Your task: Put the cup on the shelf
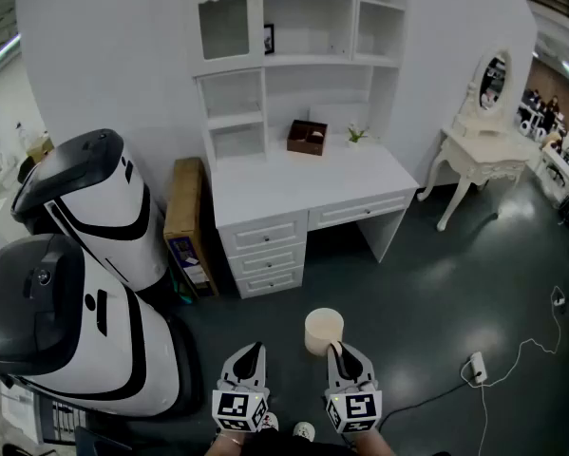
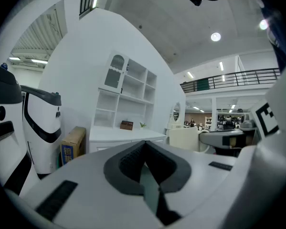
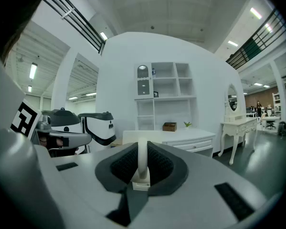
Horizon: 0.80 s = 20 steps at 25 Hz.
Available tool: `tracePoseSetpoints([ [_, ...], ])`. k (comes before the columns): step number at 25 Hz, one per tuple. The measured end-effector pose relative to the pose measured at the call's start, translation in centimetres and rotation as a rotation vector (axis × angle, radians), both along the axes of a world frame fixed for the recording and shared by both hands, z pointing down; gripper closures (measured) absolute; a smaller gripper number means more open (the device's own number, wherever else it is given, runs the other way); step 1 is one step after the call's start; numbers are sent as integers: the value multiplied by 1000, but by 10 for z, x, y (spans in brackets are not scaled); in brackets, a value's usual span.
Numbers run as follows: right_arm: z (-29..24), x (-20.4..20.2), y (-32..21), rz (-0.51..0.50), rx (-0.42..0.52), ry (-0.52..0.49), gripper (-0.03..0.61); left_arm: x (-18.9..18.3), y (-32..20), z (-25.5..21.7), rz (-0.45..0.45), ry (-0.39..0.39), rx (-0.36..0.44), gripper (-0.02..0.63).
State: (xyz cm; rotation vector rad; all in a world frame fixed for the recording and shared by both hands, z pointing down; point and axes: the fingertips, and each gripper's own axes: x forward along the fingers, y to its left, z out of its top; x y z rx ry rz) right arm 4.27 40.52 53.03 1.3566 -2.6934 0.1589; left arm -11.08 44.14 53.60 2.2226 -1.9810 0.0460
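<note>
A cream cup (image 1: 324,331) hangs in front of me over the dark floor, and my right gripper (image 1: 339,351) is shut on its handle. In the right gripper view the thin handle (image 3: 142,157) stands upright between the pads of the right gripper (image 3: 142,170), with the cup body (image 3: 131,137) beyond. My left gripper (image 1: 251,351) is beside it, shut and empty; the left gripper view shows the left gripper (image 2: 143,165) with its pads together and the cup (image 2: 183,138) to the right. The white shelf unit (image 1: 293,55) stands on a white desk (image 1: 303,174) ahead.
Two big white-and-black machines (image 1: 85,207) (image 1: 66,335) stand at the left, with a cardboard box (image 1: 184,221) leaning by the desk. A brown box (image 1: 307,137) and a small plant (image 1: 356,135) sit on the desk. A dressing table (image 1: 479,155) is at the right; a power strip (image 1: 476,367) lies on the floor.
</note>
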Motion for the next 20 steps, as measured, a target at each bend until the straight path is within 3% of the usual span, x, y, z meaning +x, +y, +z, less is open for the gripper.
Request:
tracePoseSetpoints([
  [11,0,-2,20,1,8,14,529,0,17,-4,17,11,15,611],
  [17,-1,1,28,6,22,23,528,0,25,-5,23,59,31,609],
  [18,-2,1,29,9,26,26,528,0,26,-5,31,71,33,593],
  [20,-5,0,28,13,38,31,528,-1,25,-6,44,88,36,479],
])
